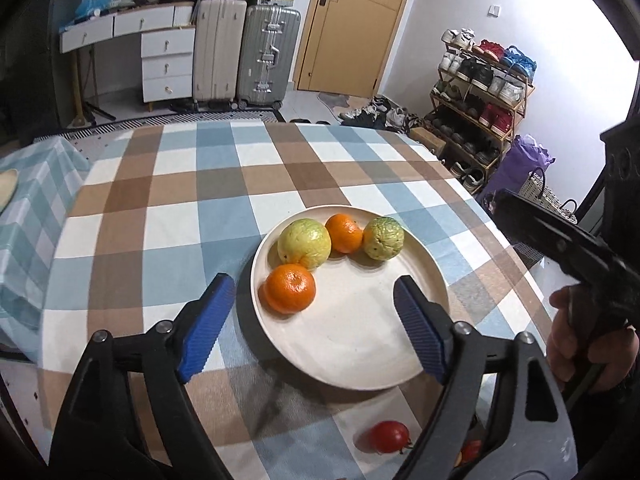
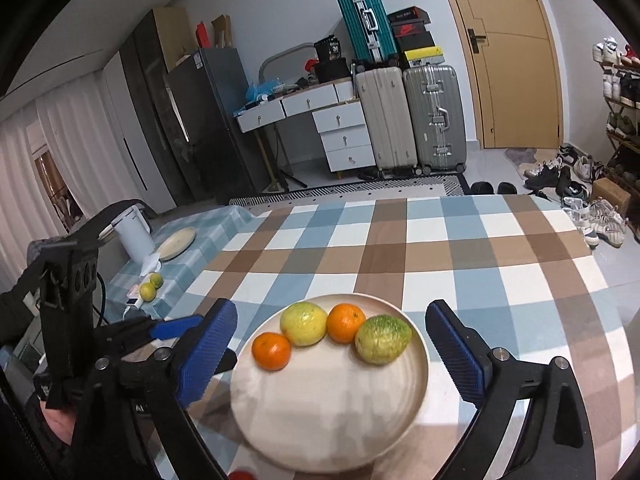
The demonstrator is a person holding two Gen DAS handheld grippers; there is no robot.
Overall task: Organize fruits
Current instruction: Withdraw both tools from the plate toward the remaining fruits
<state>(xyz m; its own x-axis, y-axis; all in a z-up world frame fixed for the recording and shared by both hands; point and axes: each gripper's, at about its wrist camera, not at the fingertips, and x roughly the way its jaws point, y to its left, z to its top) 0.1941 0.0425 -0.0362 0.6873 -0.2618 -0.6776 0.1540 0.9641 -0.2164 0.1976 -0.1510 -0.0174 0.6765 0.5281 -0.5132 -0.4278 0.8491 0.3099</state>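
Both pairs of jaws stand spread wide with nothing between the blue pads: my left gripper [image 1: 310,300] hangs over the near left rim of the cream plate [image 1: 360,344], and my right gripper [image 2: 330,322] frames that same plate from the other side. Four fruits sit in a curved row along the plate's far half. Nearest my left pad is a tangerine [image 1: 289,288], touching a big yellow-green guava [image 1: 305,243]; beyond it a smaller tangerine [image 1: 344,233] sits against a bumpy green guava [image 1: 383,238]. A red tomato [image 1: 389,437] lies off the plate on the checked tablecloth [image 1: 168,216], near the table edge. From the right wrist I also see two limes [image 2: 151,286] on the side table, well apart from the plate.
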